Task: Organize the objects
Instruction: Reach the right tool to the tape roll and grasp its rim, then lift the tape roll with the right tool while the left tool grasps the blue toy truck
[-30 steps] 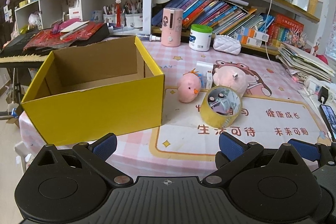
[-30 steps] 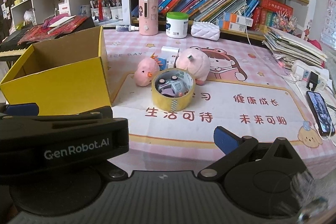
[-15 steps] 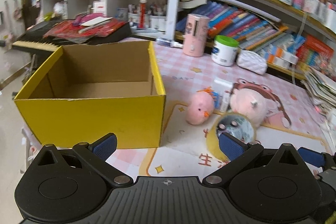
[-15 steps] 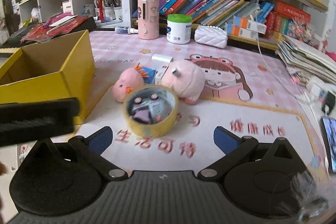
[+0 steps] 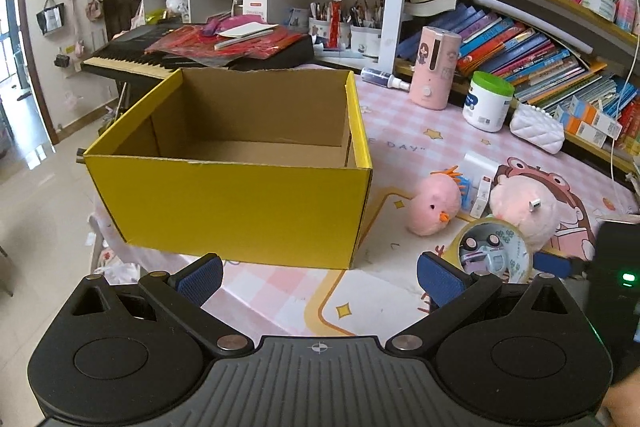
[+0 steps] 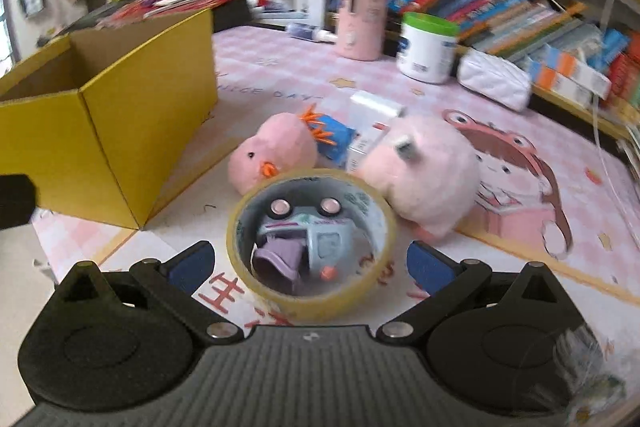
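An empty yellow cardboard box [image 5: 236,203] stands open on the pink table; it also shows in the right wrist view [image 6: 132,115]. Right of it lie a pink chick plush [image 6: 276,153], a bigger pink plush [image 6: 428,171], a small white box [image 6: 374,107] and a yellowish tape roll [image 6: 312,301] with a small toy car [image 6: 308,239] inside it. My left gripper [image 5: 320,277] is open and empty in front of the box. My right gripper [image 6: 310,267] is open, with the tape roll between its fingers, not gripped.
A pink cylinder device [image 5: 438,67], a green-lidded jar [image 5: 488,101] and a white quilted pouch [image 5: 538,131] stand at the table's back. Bookshelves rise behind. A keyboard piano [image 5: 168,57] sits beyond the box. The table's edge runs just left of the box.
My left gripper has swung left and closer to the yellow box. My right gripper has moved forward and down until the tape roll lies between its open fingers.
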`<state>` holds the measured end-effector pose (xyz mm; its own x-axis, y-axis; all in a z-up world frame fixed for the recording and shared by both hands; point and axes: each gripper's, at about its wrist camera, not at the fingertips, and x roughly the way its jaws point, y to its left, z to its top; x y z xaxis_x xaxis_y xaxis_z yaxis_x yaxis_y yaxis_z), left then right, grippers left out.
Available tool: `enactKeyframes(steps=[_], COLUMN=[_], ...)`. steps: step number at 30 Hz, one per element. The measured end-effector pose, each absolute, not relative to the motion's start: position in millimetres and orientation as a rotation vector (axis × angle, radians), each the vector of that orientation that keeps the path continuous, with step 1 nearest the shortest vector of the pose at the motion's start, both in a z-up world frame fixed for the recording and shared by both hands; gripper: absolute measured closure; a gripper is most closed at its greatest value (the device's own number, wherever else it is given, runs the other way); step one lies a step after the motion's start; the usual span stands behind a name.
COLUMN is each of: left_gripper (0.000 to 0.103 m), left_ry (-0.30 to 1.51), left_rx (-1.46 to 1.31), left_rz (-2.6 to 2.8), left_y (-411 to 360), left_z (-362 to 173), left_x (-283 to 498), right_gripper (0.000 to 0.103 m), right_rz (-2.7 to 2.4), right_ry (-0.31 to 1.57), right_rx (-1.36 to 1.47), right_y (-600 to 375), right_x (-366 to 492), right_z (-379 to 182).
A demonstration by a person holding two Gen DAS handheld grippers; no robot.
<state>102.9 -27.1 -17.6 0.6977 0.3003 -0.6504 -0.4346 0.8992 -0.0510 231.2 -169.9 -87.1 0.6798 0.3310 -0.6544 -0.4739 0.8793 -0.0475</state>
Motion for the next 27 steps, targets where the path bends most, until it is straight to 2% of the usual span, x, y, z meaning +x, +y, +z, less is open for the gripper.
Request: enactKeyframes(steps=[2, 4, 10, 17, 23, 27], left_gripper=[0.0, 0.0, 0.0, 0.001, 0.008, 0.018], left_ry=[0.691, 0.699, 0.729, 0.75, 0.814, 0.854], left_rx=[-0.21, -0.21, -0.196, -0.193, -0.204, -0.219], left_rz=[0.408, 0.403, 0.347, 0.209, 0.174, 0.221], left_y=[-29.4, -33.1, -53.5, -91.9, -115.1, -118.7], left_z=[-18.2, -18.6, -23.8, -35.4, -66.8, -87.3], left_x=[101.6, 103.1, 123.3, 162.0, 207.0, 230.1], right_gripper=[0.003, 0.012, 0.012, 0.012, 0.012, 0.012], right_rz=[0.479, 0.494, 0.564, 0.363, 0.225, 0.221], right_ry=[0.672, 0.659, 0.61, 0.487, 0.555, 0.564], right_rx=[-0.251, -0.283, -0.221, -0.124, -0.027, -0.052], right_y=[-166.5, -165.4, -199.6, -272.1, -320.7, -331.1], right_x=[234.3, 235.9, 224.3, 215.5, 217.0, 202.7], right_z=[-91.4, -94.3, -67.5, -28.5, -19.4, -19.8])
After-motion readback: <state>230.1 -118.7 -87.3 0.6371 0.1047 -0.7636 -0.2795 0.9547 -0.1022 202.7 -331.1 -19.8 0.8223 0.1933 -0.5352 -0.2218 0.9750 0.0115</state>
